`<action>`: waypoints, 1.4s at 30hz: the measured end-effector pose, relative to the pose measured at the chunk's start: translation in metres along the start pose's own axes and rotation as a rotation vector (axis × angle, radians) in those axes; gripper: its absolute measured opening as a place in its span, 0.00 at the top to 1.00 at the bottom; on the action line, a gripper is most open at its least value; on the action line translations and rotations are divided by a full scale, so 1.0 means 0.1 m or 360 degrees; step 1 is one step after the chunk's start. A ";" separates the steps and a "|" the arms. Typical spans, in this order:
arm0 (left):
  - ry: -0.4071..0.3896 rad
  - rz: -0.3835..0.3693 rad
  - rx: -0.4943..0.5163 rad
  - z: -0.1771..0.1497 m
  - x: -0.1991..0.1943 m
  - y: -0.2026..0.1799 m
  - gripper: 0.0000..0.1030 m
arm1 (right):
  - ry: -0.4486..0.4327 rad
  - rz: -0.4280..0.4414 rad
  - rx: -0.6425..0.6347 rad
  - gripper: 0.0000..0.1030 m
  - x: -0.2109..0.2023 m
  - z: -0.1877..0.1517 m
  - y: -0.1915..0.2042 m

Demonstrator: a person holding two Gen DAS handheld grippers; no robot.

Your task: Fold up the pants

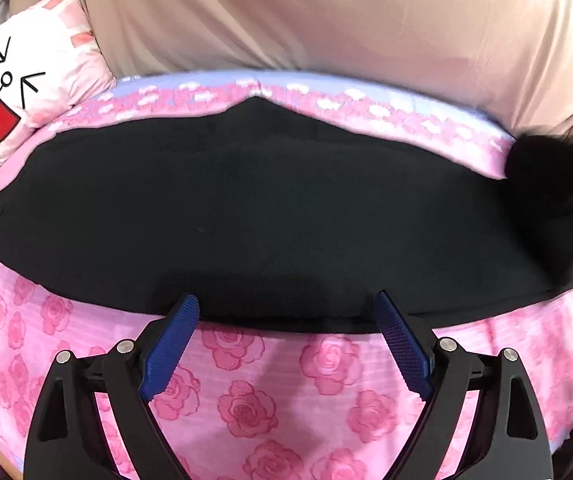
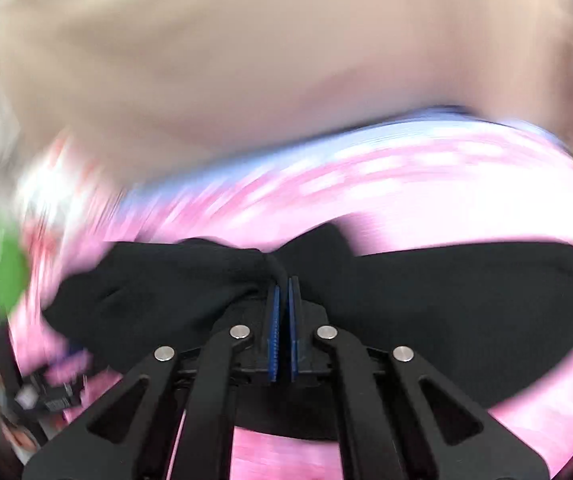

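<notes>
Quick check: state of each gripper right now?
Left gripper: open, holding nothing, at the black pants' near edge.
Right gripper: shut on a bunched fold of the black pants.

The pants (image 1: 278, 208) are plain black. The bedsheet (image 1: 246, 400) under them is pink with darker pink roses, and its far edge shows a pale blue band with white blotches. The pillow (image 1: 26, 80) at far left is white with pink bunny shapes, black strokes and a red patch. Both grippers are black with blue fingers (image 1: 174, 344).
</notes>
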State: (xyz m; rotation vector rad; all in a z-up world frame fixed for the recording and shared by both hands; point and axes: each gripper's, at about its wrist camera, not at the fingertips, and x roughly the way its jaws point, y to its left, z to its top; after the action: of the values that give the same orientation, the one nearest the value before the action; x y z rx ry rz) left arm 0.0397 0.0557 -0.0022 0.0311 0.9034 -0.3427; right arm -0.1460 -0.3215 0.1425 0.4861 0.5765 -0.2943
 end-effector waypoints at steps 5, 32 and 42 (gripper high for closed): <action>0.0033 0.0015 0.0059 0.02 0.07 -0.08 0.14 | 0.0182 -0.0393 0.0363 0.90 -0.12 -0.13 -1.39; 0.0094 -0.0121 0.0231 0.11 0.22 -0.22 0.33 | 0.0779 0.0476 -0.1114 0.95 1.71 -0.47 2.23; 0.0091 -0.0154 0.0221 0.11 0.22 -0.20 0.27 | 0.0810 0.0558 -0.1089 0.89 1.59 -0.39 2.15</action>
State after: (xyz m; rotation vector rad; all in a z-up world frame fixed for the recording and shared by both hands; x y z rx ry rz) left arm 0.0542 0.0285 -0.0098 0.1260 0.9387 -0.4968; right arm 0.0492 -0.1401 0.0977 -0.0193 1.0176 0.3737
